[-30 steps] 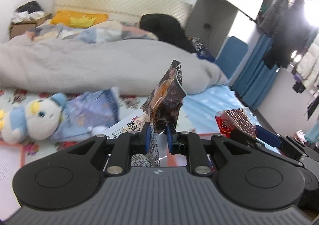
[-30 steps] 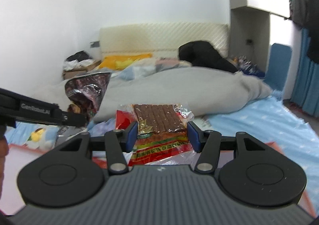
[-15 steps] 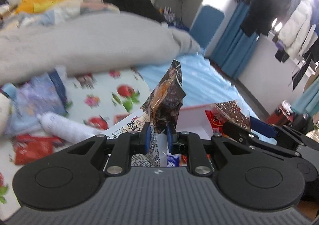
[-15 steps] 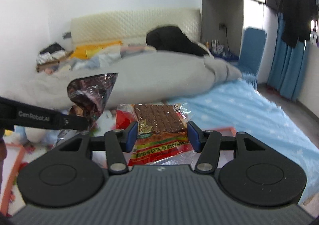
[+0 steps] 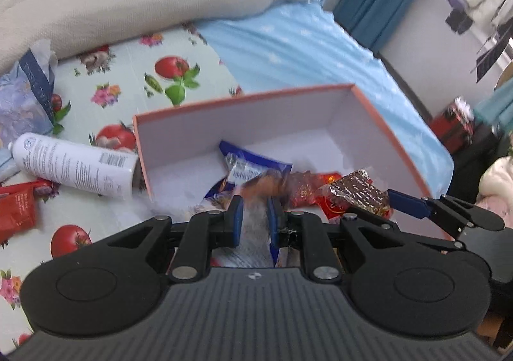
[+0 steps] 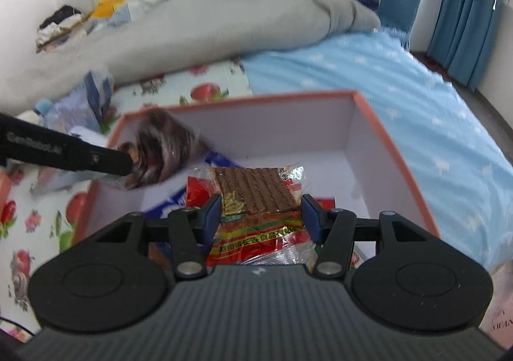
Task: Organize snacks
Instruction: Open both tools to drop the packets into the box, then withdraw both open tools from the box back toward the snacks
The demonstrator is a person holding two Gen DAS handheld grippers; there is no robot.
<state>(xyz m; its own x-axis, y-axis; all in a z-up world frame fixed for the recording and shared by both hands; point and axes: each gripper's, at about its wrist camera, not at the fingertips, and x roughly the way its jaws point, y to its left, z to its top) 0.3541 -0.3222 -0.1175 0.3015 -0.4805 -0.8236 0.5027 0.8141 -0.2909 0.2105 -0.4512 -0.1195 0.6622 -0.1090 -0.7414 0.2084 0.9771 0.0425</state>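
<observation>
Between the left tool's [image 5: 254,217] pads, the dark snack packet [image 5: 266,184] blurs.

From my left wrist feed, the brown snack bag [image 5: 267,183] ahead of my left gripper [image 5: 254,217] is smeared by motion blur, so I can't read its print or tell whether the 2 fingers touch it. My gripper body hides the near wall of the orange-rimmed box [image 5: 243,98] and the lower part of the blue packet [image 5: 253,165]. The red wafer pack [image 6: 256,201] in my right gripper [image 6: 261,212] runs under the housing, its bottom hidden.
</observation>
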